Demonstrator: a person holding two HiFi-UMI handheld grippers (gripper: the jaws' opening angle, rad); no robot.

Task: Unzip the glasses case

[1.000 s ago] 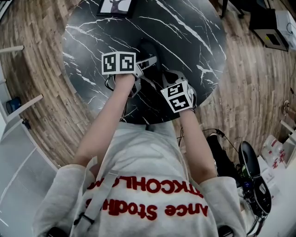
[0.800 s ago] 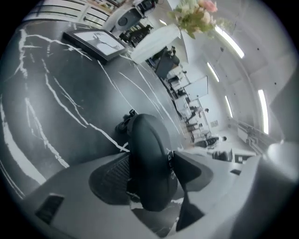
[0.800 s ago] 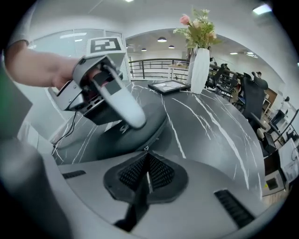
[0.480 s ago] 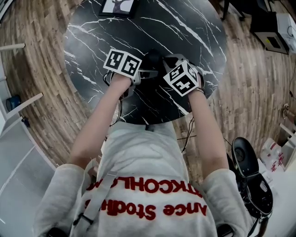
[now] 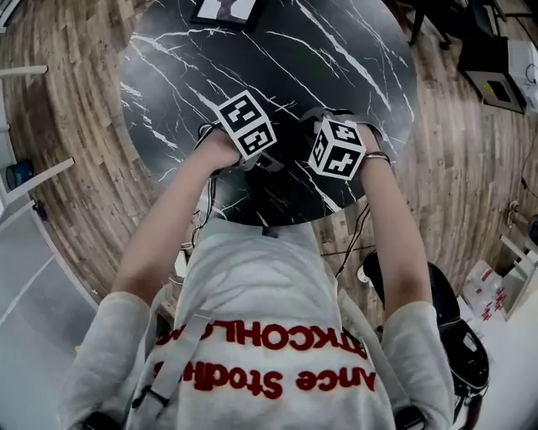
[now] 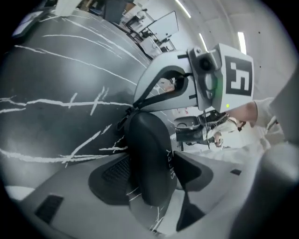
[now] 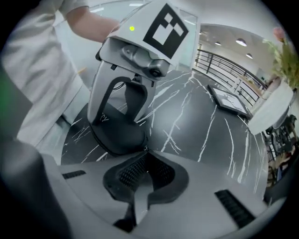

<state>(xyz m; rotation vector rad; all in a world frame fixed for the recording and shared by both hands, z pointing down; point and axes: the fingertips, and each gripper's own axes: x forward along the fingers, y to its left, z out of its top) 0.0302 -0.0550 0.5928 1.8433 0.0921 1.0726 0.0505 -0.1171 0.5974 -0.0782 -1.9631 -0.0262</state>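
Observation:
A black zip glasses case [image 6: 148, 156] stands pinched between the pads of my left gripper [image 6: 156, 173], which is shut on it. In the head view the case [image 5: 291, 139] is a dark shape between the two marker cubes, over the near part of the black marble table [image 5: 336, 50]. My right gripper [image 7: 145, 158] is shut, with its tips at the case's [image 7: 119, 128] edge, on what looks like the small zipper pull [image 7: 145, 148]. From the left gripper view, the right gripper's [image 6: 132, 111] fingers meet the far end of the case.
A framed picture [image 5: 227, 8] lies at the table's far edge, also in the right gripper view as a picture [image 7: 229, 100] beside a white planter [image 7: 275, 105]. The table's near edge [image 5: 277, 220] runs just below the grippers. Wooden floor surrounds the table; dark gear [image 5: 458, 336] lies at lower right.
Both grippers have rolled and drawn together. The left cube shifted right, the right cube moved up the picture, and the case turned with them.

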